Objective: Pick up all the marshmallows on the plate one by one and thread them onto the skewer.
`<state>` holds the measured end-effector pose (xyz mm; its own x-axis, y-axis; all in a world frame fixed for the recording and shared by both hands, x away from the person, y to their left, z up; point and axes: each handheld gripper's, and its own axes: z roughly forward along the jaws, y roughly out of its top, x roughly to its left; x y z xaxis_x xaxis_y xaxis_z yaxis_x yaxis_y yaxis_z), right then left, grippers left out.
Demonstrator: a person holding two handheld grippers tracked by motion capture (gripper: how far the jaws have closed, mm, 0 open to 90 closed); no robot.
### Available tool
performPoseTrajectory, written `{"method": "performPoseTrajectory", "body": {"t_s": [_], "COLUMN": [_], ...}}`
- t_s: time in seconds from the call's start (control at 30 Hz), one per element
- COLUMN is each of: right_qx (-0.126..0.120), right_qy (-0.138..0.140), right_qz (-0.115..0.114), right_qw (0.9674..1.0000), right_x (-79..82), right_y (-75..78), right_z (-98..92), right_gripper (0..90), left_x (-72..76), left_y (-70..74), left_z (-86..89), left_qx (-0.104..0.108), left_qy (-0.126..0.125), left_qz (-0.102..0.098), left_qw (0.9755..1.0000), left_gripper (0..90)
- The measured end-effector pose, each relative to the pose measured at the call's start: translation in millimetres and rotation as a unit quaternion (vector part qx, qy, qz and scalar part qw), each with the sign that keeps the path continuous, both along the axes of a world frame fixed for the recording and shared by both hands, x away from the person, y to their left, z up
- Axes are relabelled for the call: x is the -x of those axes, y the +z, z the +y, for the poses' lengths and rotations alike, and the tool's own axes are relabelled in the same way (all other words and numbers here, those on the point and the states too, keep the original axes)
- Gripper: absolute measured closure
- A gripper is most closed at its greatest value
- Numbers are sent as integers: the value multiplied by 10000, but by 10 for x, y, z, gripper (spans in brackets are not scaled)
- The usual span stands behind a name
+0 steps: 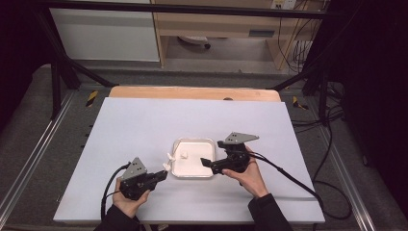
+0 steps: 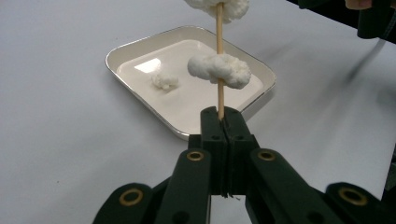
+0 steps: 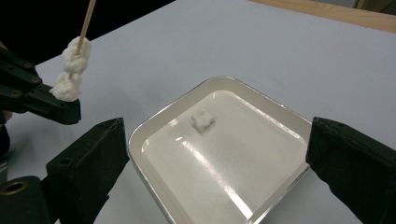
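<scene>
In the high view, the table (image 1: 144,125) lies bare across the upper half and the far left and right of the frame, so a hand can pass freely there. At centre sits the tray (image 1: 210,143), its low rim the one fixed obstacle. One lump (image 1: 184,154) rests in its upper left corner; the rest of its floor is free. The left gripper (image 1: 162,175) crowds the tray's lower left edge, its skewer (image 1: 169,161) slanting up along that rim. The right gripper (image 1: 206,162) hangs over the tray's right part, jaws wide.
</scene>
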<state>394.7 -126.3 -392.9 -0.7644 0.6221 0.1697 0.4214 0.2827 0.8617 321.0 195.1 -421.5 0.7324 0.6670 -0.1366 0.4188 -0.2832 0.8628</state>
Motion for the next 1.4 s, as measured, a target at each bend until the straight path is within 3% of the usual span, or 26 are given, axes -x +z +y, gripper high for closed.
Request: {"method": "performPoseTrajectory", "body": {"t_s": [0.2,0.6,0.87,0.97,1.17,1.4], "right_qx": [325,812,958,905,1112,1233], "right_qy": [-122,-1,123,111,168,181], "right_qz": [25,165,238,236,330,265], "right_qw": [9994,9966,9950,9956,9931,9918], "right_x": [-102,-281,-395,-432,-494,-536], "right_y": [-1,-150,-288,-326,-432,-516], "right_z": [157,557,755,798,894,932], "right_gripper": [15,12,108,146,224,357], "left_x": [-14,-52,-63,-64,-65,-65], "left_y": [1,-4,-13,-15,-19,-22], "left_z": [31,105,107,104,95,89], "left_qx": [25,97,75,62,59,51], "left_qy": [38,123,127,122,109,91], "left_qz": [43,127,151,150,157,158], "left_qw": [10000,9998,9998,9998,9998,9998], "left_gripper": [887,887,887,887,887,887]}}
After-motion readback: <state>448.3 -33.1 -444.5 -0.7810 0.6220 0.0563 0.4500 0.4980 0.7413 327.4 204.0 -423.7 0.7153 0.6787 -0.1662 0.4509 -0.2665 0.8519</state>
